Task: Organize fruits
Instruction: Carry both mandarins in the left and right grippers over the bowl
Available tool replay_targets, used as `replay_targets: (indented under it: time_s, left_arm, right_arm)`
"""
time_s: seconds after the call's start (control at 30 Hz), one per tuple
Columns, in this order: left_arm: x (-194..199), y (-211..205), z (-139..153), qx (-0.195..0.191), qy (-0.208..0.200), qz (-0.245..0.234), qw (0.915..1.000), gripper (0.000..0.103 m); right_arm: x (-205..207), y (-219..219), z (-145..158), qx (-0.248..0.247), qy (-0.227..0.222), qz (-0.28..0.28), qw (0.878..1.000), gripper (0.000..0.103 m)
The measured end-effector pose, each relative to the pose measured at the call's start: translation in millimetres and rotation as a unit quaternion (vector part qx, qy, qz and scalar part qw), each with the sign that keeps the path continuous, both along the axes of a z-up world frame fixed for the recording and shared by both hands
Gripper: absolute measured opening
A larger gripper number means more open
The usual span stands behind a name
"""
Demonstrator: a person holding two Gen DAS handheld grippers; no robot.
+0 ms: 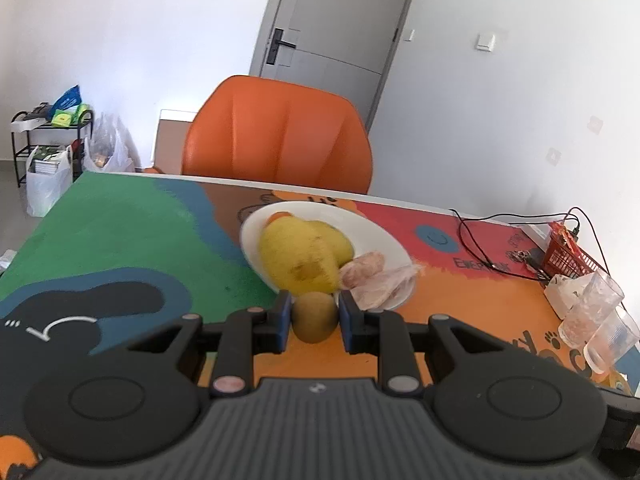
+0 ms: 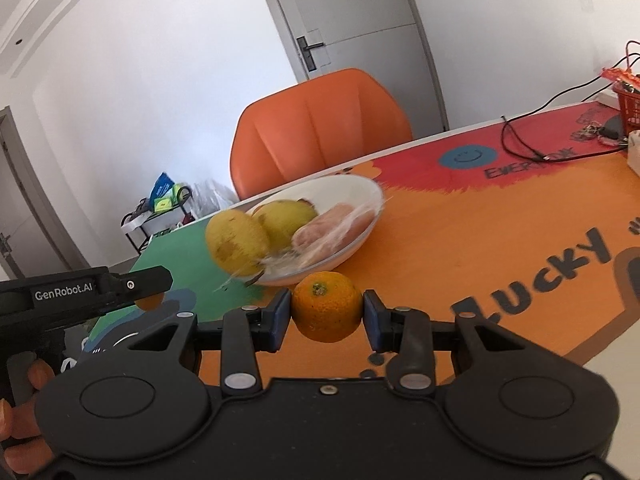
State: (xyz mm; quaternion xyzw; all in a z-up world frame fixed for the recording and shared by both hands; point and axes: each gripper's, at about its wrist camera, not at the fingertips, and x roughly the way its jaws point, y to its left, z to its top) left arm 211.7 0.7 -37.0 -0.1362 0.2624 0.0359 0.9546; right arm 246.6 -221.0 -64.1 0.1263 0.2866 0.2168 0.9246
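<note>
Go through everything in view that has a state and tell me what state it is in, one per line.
Left tool: shut on the kiwi.
Right tool: shut on the orange.
White plate: on the table, holding yellow fruits and wrapped pinkish pieces.
Yellow fruits: piled in the plate.
Wrapped pieces: in clear plastic, lying in the plate.
Door: closed.
Plastic cups: lying tipped by the table edge.

My left matte-black plastic two-finger gripper (image 1: 314, 322) has a ribbed grey top plate, two round black discs, silver rivets on its linkage bars and blue rubber pads (image 1: 285, 316). My right gripper (image 2: 326, 314) looks alike — blue pads, silver screws. White "GenRobot.AI" lettering marks the left one's side.
</note>
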Motion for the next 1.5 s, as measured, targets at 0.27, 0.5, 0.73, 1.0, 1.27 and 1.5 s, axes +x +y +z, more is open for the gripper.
replay_targets:
  time_s: [0.27,0.5,0.73,1.0,1.27,1.5]
  left_arm:
    - [23.1,-14.5,1.2,0.011,0.001,-0.013,0.9999,0.023]
    - [48.9,-17.9,-1.2,0.013,0.009,-0.013,0.9998,0.023]
    - [79.1,-29.8,-4.4,0.027,0.019,-0.03,0.999,0.023]
    - [107.7,-32.6,-12.0,0.027,0.036,-0.028,0.9986,0.023]
    - [119.7,-28.1,-12.3,0.043,0.042,-0.014,0.9981,0.024]
    - [113.5,-22.8,3.1,0.053,0.024,-0.004,0.9983,0.029]
  right_arm:
    - [10.3,-12.9,0.2,0.008,-0.003,-0.009,1.0,0.036]
    - [24.0,-17.7,-1.7,0.016,-0.004,-0.011,1.0,0.037]
    - [39.3,-19.6,-4.2,0.028,0.0,-0.014,0.999,0.037]
    - [62.1,-22.9,-6.6,0.041,0.008,-0.011,0.999,0.037]
    - [78.2,-15.3,-8.0,0.05,0.016,0.003,0.999,0.037]
    - [82.1,-11.0,-6.8,0.049,0.018,0.008,0.999,0.037]
